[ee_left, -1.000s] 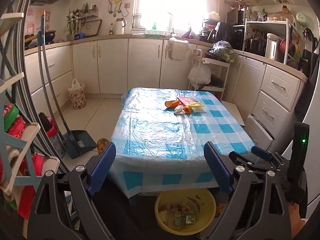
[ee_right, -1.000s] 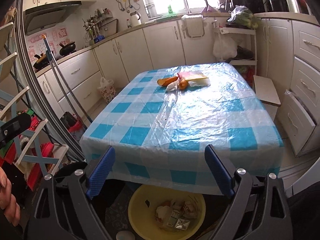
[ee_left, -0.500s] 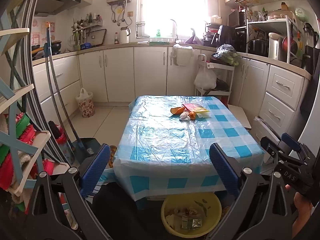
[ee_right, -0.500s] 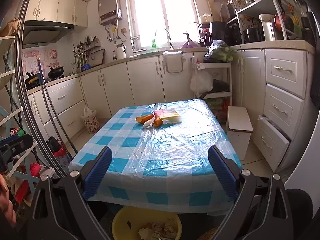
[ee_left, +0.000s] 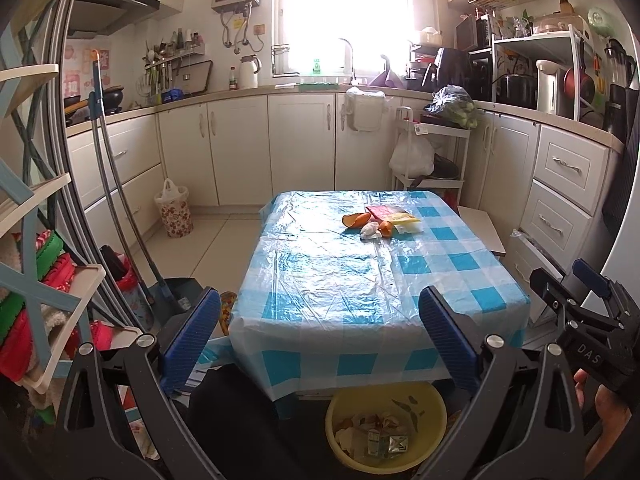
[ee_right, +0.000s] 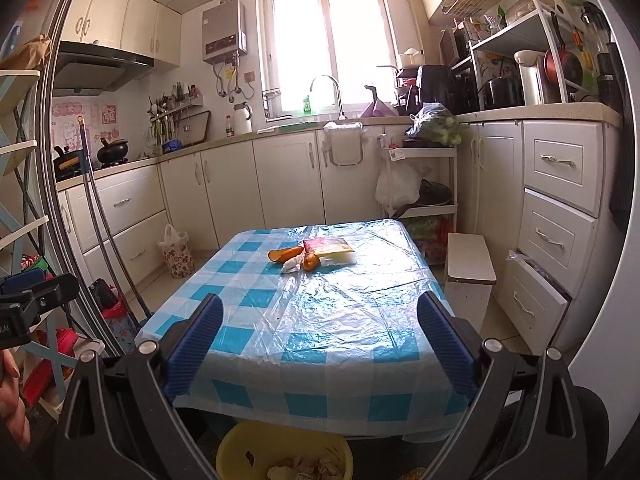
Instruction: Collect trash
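Partway through, by my read; yellow basin (ee_left: 386, 428) on the floor under the near edge of the table (ee_left: 376, 280) already holds wrappers, crumpled paper and peel scraps, so some trash looks collected.

Left to do: one small cluster at the far half of the table, toward its right side in the left wrist view; orange peel (ee_left: 355, 219), white crumpled wad (ee_left: 370, 231), a smaller orange piece (ee_left: 386, 229) touching the wad, and a flat red-and-yellow packet (ee_left: 394, 216) just behind them. Rest of the plastic-covered checked cloth looks bare; four-ish items remain, none in a claw.

Left claw (ee_left: 318, 340): jaws at full spread, having just been opening; nothing between the blue pads; tilted moderately downward, hanging over the near table edge with the basin below it; well apart from the trash cluster.

Right claw (ee_right: 318, 338): jaws wide, nothing between the pads; pitched only slightly downward, aimed along the table toward the cluster, also well short of it; seen from the left wrist view it sits at the right, a hand (ee_left: 606, 416) gripping its handle.

Judgement: both claws parked at the near end, between drop-off and next pick; next move needs a long forward reach across the table; the thin wad and flat packet may be awkward on slippery plastic.
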`<action>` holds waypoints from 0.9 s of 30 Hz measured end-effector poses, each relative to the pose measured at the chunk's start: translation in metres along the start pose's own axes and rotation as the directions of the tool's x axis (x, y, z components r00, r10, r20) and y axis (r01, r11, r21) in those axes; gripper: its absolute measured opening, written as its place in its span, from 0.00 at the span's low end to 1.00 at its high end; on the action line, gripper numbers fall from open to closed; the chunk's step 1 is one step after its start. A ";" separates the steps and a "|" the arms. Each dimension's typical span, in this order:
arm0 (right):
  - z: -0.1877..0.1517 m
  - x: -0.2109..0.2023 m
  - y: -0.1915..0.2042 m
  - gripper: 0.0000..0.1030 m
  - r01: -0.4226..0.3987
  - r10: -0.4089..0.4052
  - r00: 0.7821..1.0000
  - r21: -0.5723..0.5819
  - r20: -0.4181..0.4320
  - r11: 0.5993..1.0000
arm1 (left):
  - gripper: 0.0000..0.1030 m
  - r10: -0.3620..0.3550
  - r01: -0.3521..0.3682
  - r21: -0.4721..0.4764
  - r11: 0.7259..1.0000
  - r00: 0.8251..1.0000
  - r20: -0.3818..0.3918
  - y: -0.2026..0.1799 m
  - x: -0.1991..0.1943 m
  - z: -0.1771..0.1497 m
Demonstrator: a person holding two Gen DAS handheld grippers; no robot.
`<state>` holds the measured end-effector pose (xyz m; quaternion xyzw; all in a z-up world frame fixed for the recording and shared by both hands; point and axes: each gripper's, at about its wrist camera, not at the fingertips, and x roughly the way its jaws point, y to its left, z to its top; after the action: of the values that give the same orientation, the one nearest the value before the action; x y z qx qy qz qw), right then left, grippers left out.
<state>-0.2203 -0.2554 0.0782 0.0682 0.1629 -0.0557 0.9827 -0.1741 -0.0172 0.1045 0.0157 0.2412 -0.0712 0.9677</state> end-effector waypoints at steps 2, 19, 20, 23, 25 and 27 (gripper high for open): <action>0.000 0.000 0.000 0.91 0.001 -0.001 1.000 0.000 0.000 1.000 | 0.93 0.001 -0.001 0.001 1.000 1.000 -0.001 0.000 0.000 0.000; -0.002 -0.003 -0.001 0.91 0.000 0.000 1.000 -0.001 -0.008 1.000 | 0.93 0.000 0.000 0.014 1.000 1.000 -0.009 0.001 0.000 -0.002; -0.002 -0.003 -0.001 0.91 0.000 0.000 1.000 -0.001 -0.010 1.000 | 0.93 0.000 0.000 0.016 1.000 1.000 -0.010 0.001 0.001 -0.002; -0.002 -0.003 -0.001 0.92 0.000 0.000 1.000 0.000 -0.011 1.000 | 0.93 -0.002 0.003 0.017 1.000 1.000 -0.014 0.000 0.002 -0.002; -0.003 -0.002 0.000 0.92 -0.001 0.001 1.000 0.000 -0.014 1.000 | 0.93 -0.005 0.006 0.019 1.000 1.000 -0.017 -0.001 0.004 -0.003; -0.002 -0.001 0.000 0.92 -0.007 0.008 1.000 0.004 -0.019 1.000 | 0.93 -0.011 0.012 0.022 1.000 1.000 -0.025 -0.001 0.009 -0.003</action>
<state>-0.2215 -0.2547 0.0762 0.0714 0.1719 -0.0517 0.9812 -0.1683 -0.0194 0.0978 0.0261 0.2523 -0.0793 0.9640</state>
